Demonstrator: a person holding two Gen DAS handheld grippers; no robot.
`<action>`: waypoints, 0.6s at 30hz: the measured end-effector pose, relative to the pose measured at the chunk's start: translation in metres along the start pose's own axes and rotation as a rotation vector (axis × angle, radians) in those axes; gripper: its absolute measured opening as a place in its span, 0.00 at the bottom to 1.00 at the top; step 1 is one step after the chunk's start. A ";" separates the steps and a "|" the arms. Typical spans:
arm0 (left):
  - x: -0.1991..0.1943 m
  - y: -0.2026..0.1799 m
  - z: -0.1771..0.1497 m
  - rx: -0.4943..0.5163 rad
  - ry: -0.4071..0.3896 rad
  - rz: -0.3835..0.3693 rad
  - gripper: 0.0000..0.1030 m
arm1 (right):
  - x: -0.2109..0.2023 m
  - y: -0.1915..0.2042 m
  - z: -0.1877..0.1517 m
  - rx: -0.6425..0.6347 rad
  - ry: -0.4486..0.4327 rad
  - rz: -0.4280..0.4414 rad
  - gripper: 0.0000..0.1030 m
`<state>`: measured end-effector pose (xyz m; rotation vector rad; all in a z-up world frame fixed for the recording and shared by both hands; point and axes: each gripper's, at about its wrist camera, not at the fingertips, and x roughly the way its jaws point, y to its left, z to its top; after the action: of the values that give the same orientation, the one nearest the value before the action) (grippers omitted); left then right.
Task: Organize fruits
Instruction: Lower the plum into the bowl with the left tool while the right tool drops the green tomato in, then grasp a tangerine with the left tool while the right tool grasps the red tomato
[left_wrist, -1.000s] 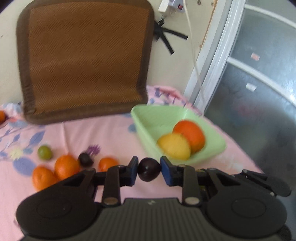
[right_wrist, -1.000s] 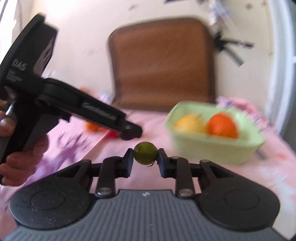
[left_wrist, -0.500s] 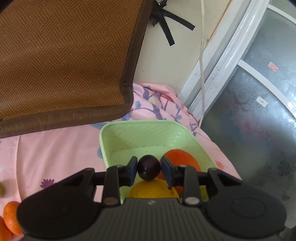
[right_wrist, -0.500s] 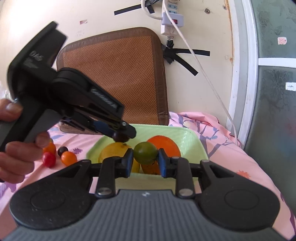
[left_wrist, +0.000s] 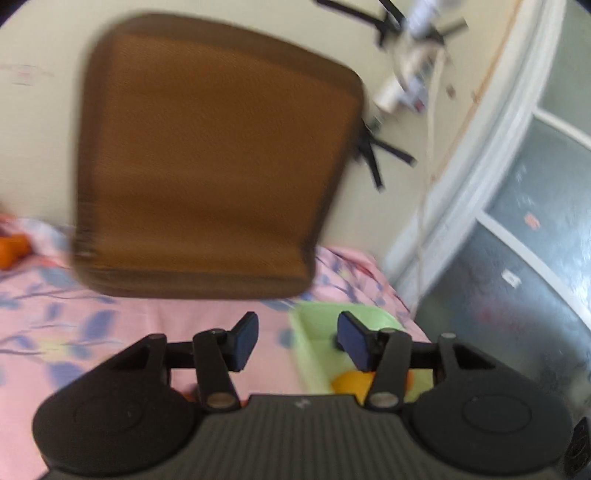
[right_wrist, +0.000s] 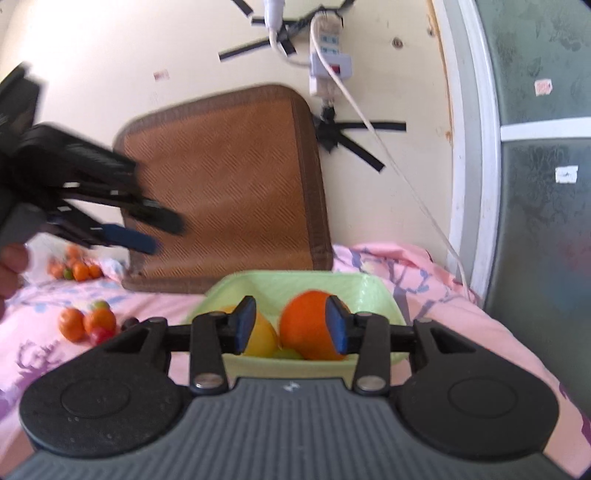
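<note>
In the right wrist view my right gripper (right_wrist: 290, 319) hovers just in front of the light green bowl (right_wrist: 295, 284). Its jaws are opening and nothing is between the blue pads. In the bowl lie an orange (right_wrist: 306, 325), a yellow fruit (right_wrist: 264, 338) and the small green lime (right_wrist: 288, 354). My left gripper (left_wrist: 297, 332) is also opening and empty, and its view is blurred. It sits left of and above the bowl (left_wrist: 321, 332), where an orange (left_wrist: 351, 382) shows. It also appears as a blurred left gripper (right_wrist: 162, 234) at the left.
A brown woven mat (right_wrist: 229, 184) leans on the wall behind the bowl. Loose small oranges and other fruits (right_wrist: 85, 321) lie on the pink flowered cloth (right_wrist: 443, 295) at left, with more fruit (right_wrist: 74, 267) farther back. A white cable (right_wrist: 369, 122) hangs beside the door frame (right_wrist: 472, 147).
Both grippers have opened and let go: the dark plum and the green lime are gone from between the pads. The left gripper has swung away to the left of the bowl.
</note>
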<state>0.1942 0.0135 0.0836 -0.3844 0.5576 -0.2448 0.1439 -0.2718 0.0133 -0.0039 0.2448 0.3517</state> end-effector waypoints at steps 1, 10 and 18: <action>-0.014 0.013 -0.002 -0.012 -0.020 0.039 0.47 | -0.003 0.004 0.002 0.002 -0.006 0.020 0.43; -0.059 0.105 -0.049 -0.162 0.009 0.248 0.47 | 0.016 0.071 -0.001 -0.054 0.120 0.253 0.42; -0.035 0.094 -0.064 -0.053 0.054 0.171 0.58 | 0.059 0.121 -0.010 -0.164 0.250 0.322 0.43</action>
<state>0.1414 0.0909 0.0105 -0.3802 0.6470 -0.0763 0.1544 -0.1382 -0.0055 -0.1724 0.4659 0.6925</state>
